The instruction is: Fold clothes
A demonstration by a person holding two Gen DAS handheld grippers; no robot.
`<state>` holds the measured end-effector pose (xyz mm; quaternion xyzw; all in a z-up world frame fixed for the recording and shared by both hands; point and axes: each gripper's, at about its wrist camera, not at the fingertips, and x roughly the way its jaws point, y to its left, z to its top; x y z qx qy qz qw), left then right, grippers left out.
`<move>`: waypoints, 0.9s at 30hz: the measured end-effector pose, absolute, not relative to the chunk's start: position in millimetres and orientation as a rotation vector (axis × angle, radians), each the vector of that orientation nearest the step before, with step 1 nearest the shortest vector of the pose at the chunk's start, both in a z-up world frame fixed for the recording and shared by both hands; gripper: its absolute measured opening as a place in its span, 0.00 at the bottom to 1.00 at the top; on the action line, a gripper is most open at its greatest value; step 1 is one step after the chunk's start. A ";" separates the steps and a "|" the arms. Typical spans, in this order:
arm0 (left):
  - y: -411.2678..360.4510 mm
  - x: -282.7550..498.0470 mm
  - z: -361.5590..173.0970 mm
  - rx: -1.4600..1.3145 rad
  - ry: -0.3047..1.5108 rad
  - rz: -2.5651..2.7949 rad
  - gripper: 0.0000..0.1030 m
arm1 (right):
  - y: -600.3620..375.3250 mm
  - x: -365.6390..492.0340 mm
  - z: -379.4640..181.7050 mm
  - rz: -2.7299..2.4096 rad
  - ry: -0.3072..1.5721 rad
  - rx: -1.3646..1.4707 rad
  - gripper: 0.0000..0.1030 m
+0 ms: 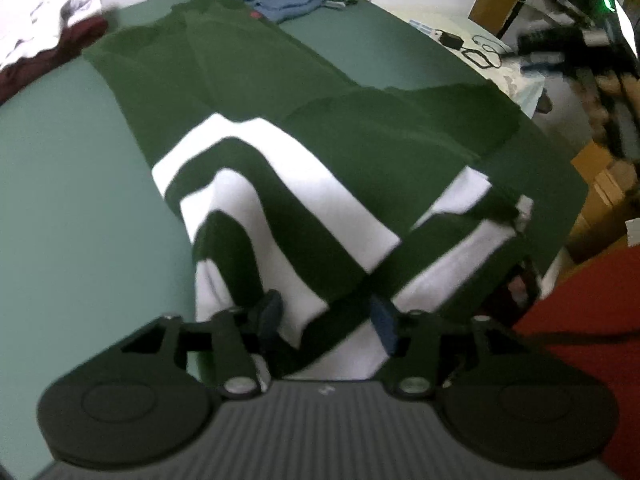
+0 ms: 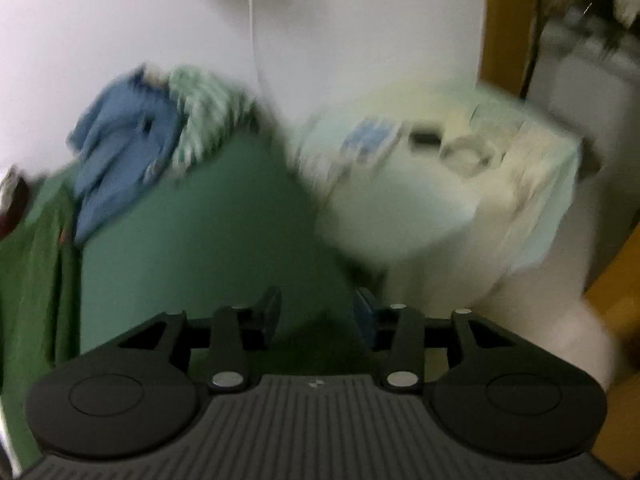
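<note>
Green table (image 1: 60, 184); striped shirt (image 1: 280, 184) spread flat

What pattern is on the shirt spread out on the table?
Dark green with broad white stripes on the shirt, clearest in the left wrist view.

White wall (image 2: 360, 32) behind the green surface (image 1: 72, 184). Right of the surface, a pale cloth-covered table (image 2: 400, 208) carrying a small black adapter (image 1: 451, 38) with looped cables (image 1: 486, 54) beside it. Cardboard boxes (image 1: 608, 188) stacked low at the right. Red patch (image 1: 592, 340) at lower right, kind unclear. A green indicator light (image 1: 608, 1) glows among dark clutter at upper right.
</note>
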<state>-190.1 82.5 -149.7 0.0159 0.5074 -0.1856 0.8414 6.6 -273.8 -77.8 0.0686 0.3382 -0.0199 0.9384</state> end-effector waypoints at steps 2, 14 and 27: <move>85.4 -188.3 -137.5 0.019 1.034 -0.405 0.47 | -249.8 16.1 -56.7 0.117 0.622 0.176 0.42; 97.7 -150.7 -157.0 0.002 0.963 -0.335 0.62 | 84.1 111.7 -79.8 0.852 0.820 0.036 0.47; 118.7 -147.6 -154.8 -0.094 0.973 -0.417 0.66 | 116.5 159.6 -122.7 0.800 0.780 0.140 0.05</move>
